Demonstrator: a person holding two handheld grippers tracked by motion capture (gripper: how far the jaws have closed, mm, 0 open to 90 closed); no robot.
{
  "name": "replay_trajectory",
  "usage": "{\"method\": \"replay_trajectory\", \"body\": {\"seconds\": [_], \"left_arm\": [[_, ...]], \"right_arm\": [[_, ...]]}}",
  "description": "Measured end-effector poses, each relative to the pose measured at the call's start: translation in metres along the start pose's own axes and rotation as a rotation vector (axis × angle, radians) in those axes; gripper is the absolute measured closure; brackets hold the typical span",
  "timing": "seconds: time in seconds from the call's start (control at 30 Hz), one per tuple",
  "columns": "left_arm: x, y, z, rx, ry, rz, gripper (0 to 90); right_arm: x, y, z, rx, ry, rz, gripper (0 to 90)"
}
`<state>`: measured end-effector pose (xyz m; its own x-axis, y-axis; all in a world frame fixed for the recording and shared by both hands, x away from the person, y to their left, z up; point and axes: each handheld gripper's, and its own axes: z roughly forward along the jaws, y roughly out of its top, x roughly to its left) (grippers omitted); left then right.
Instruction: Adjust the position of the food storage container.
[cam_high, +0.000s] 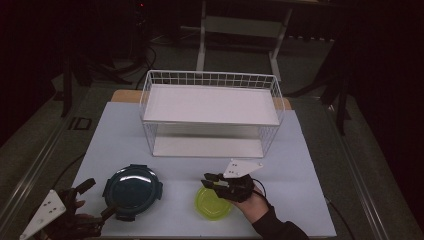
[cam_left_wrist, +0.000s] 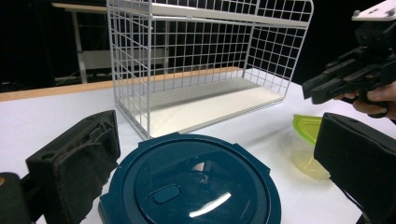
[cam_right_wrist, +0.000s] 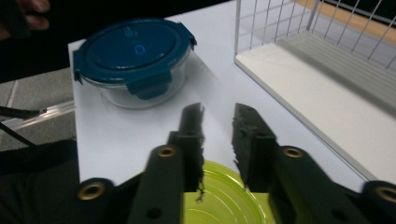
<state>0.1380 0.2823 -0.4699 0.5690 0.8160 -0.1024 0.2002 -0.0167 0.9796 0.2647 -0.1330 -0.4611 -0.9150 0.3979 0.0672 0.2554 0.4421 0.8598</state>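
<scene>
A round glass container with a dark blue clip lid (cam_high: 132, 187) stands near the table's front left. My left gripper (cam_high: 100, 199) sits just left of it with its jaws wide apart. In the left gripper view the blue lid (cam_left_wrist: 196, 186) lies ahead between the two spread pads, and neither pad touches it. A yellow-green plastic container (cam_high: 212, 205) sits at the front centre. My right gripper (cam_high: 206, 180) hovers over its far rim. In the right gripper view a narrow gap separates its jaws (cam_right_wrist: 218, 112), with nothing pressed between them and the green container (cam_right_wrist: 224, 200) below.
A white wire rack (cam_high: 210, 105) with two shelves stands at the back centre of the white table (cam_high: 300, 190). Its lower shelf (cam_right_wrist: 327, 70) lies just right of my right gripper. Bare tabletop stretches to the right of the green container.
</scene>
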Motion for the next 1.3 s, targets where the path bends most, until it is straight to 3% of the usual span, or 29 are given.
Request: {"method": "replay_trajectory", "body": {"seconds": [0.17,0.47,0.93,1.3], "left_arm": [[0.0,0.0,0.0,-0.001,0.0,-0.002,0.0],[0.001,-0.001,0.0,0.001,0.0,-0.003,0.0],[0.001,-0.001,0.0,0.004,-0.003,-0.001,0.0],[0.001,-0.001,0.0,0.005,-0.004,-0.001,0.0]], "right_arm": [[-0.004,-0.004,0.011,0.061,-0.009,-0.002,89.4],[-0.02,-0.014,0.018,0.133,-0.064,0.021,89.9],[-0.026,-0.014,0.027,0.174,-0.071,0.035,89.9],[-0.035,-0.025,0.011,0.165,-0.107,0.082,89.9]]}}
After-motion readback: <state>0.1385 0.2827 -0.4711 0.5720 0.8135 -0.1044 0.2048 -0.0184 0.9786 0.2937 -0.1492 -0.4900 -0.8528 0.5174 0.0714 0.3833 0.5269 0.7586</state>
